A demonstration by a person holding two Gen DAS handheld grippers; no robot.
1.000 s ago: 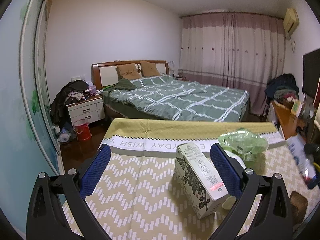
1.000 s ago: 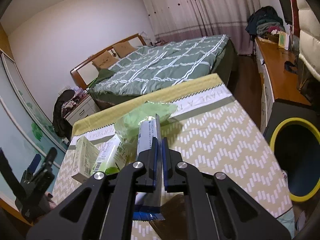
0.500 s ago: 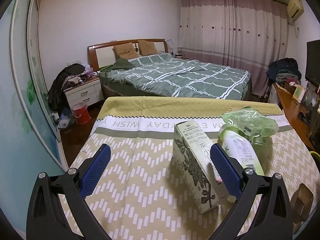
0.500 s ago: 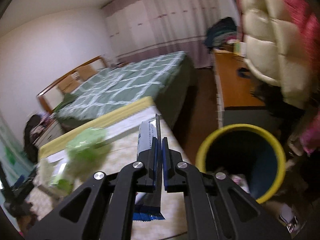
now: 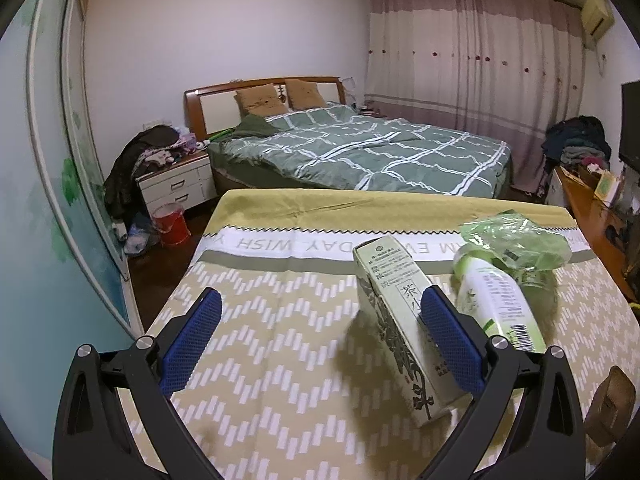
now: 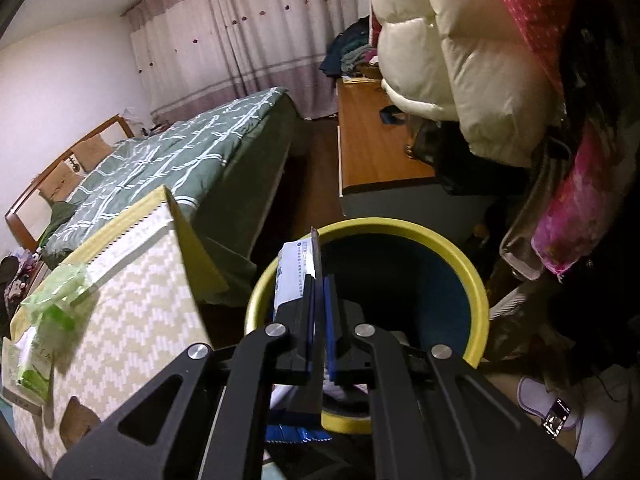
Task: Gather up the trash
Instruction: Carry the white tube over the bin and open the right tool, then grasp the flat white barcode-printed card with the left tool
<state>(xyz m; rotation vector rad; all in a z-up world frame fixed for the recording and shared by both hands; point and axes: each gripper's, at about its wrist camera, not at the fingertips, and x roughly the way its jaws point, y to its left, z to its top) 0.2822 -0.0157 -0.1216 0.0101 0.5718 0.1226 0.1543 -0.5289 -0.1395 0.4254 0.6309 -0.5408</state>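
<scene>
My right gripper (image 6: 318, 284) is shut on a flat blue-and-white wrapper (image 6: 294, 272) and holds it over the near rim of a yellow-rimmed bin (image 6: 476, 276) with a dark blue inside. The bin stands on the floor beside the table. My left gripper (image 5: 318, 314) hangs open just above the patterned tablecloth (image 5: 280, 320). A pale green printed carton (image 5: 396, 320) lies against the inner side of its right finger. Behind the carton lie a green-and-white bottle (image 5: 496, 304) and a crumpled green plastic bag (image 5: 516, 240).
A bed with a green checked quilt (image 5: 360, 156) stands beyond the table. A wooden desk (image 6: 372, 144) and hanging padded jackets (image 6: 440, 60) crowd the space behind and right of the bin. A small brown object (image 5: 612, 404) sits near the table's right edge.
My right gripper has swung right and down with the wrapper, from over the table to over the bin. My left gripper sank a little toward the carton and stays open.
</scene>
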